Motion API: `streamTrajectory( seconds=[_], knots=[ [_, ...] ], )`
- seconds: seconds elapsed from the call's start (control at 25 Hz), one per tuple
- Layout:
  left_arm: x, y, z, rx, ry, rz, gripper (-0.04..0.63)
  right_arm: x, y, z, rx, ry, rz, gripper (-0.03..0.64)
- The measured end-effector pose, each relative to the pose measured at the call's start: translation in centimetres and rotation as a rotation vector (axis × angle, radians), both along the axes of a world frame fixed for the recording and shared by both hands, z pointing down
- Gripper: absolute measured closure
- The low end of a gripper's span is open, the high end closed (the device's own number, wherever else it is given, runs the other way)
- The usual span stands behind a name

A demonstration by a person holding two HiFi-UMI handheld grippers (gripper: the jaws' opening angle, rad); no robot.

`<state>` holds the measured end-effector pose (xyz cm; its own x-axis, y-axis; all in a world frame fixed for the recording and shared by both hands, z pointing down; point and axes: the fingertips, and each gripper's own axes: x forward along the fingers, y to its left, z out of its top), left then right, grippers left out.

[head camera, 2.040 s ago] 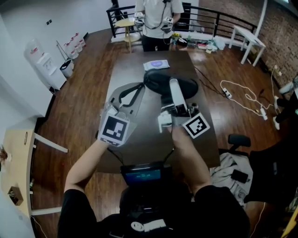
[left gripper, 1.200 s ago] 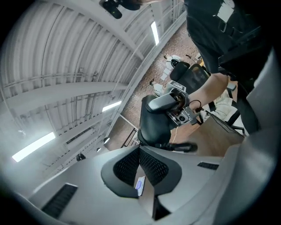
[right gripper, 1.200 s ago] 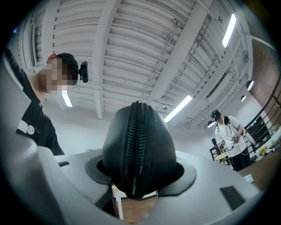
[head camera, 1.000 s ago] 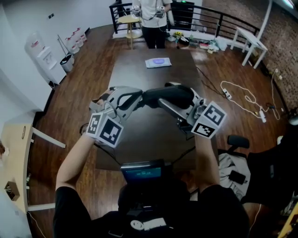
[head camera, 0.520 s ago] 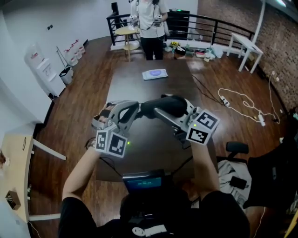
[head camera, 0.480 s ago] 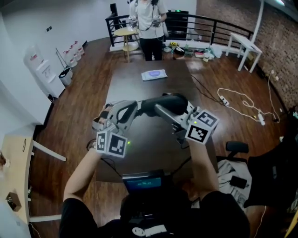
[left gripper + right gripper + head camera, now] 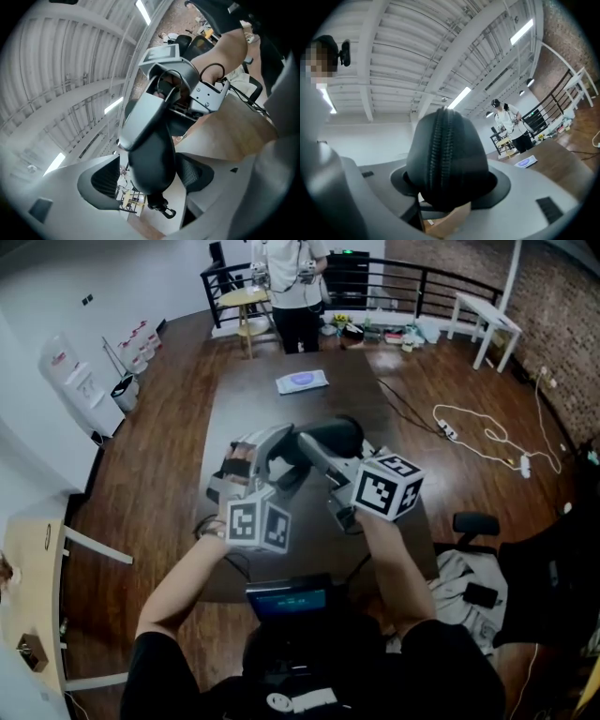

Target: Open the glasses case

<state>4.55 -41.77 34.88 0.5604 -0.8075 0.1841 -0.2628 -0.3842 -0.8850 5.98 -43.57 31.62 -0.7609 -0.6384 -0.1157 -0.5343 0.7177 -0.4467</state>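
A black zipped glasses case (image 7: 330, 435) hangs in the air over the dark table (image 7: 246, 404). My right gripper (image 7: 323, 452) is shut on one end of it; in the right gripper view the case (image 7: 447, 154) fills the jaws, zipper facing the camera, with both pads against its sides. My left gripper (image 7: 278, 458) is at the other end, and its jaws have just been opening. In the left gripper view the case (image 7: 150, 159) sits between the spread pads with a gap at the left one. The zipper pull (image 7: 162, 209) dangles free below it.
A white packet (image 7: 302, 381) lies at the table's far end, where a person (image 7: 289, 277) stands. A dark device with a lit screen (image 7: 286, 598) sits at the near edge. An office chair (image 7: 476, 521) and floor cables (image 7: 487, 442) are on the right.
Both grippers and the case have come down and nearer to me. The left gripper's jaws now stand wide apart. The right gripper has rolled, its marker cube turned, still holding the case.
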Motion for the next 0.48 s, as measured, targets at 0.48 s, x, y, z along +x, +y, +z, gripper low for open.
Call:
streamTrajectory(
  seconds=[0.48],
  knots=[
    [0.2, 3.8, -1.7, -0.527, 0.520, 0.312, 0.288, -0.1, 3.7, -3.2, 0.251, -0.073, -0.202, 0.256]
  ],
)
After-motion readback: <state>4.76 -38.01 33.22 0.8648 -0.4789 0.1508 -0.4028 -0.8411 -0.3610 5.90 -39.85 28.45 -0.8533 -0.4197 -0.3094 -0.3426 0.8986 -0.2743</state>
